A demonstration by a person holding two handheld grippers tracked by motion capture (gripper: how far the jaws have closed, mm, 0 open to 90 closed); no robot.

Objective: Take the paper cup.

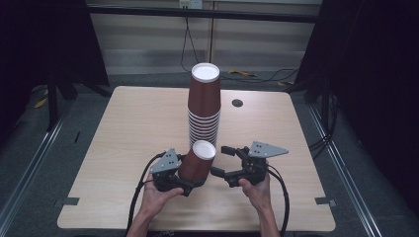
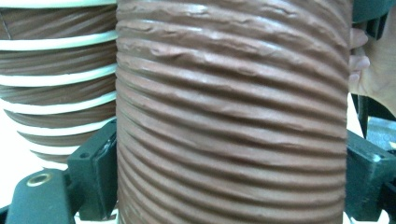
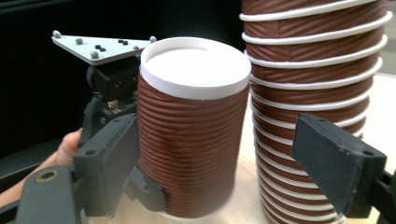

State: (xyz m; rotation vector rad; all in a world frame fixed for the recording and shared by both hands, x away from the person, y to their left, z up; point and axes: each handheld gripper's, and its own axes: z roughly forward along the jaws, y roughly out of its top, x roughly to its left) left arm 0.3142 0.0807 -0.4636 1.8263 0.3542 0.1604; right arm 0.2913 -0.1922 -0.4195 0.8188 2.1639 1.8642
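A tall stack of upside-down brown ribbed paper cups (image 1: pixel 203 106) stands mid-table. Just in front of it is a single brown cup (image 1: pixel 197 160), also bottom up, leaning slightly. My left gripper (image 1: pixel 190 176) is shut on that cup's lower half. In the left gripper view the cup (image 2: pixel 231 116) spans the whole gap between both jaws, with the stack (image 2: pixel 56 79) behind on the left. My right gripper (image 1: pixel 221 160) stands open just right of the cup. In the right gripper view its jaws (image 3: pixel 219 158) frame the cup (image 3: pixel 191 130) and the stack (image 3: pixel 313 84) without pressing on either.
The light wooden table (image 1: pixel 133 128) has a small dark round hole (image 1: pixel 237 103) at the back right. Cables run from both grippers toward the front edge. Dark curtains and a metal frame surround the table.
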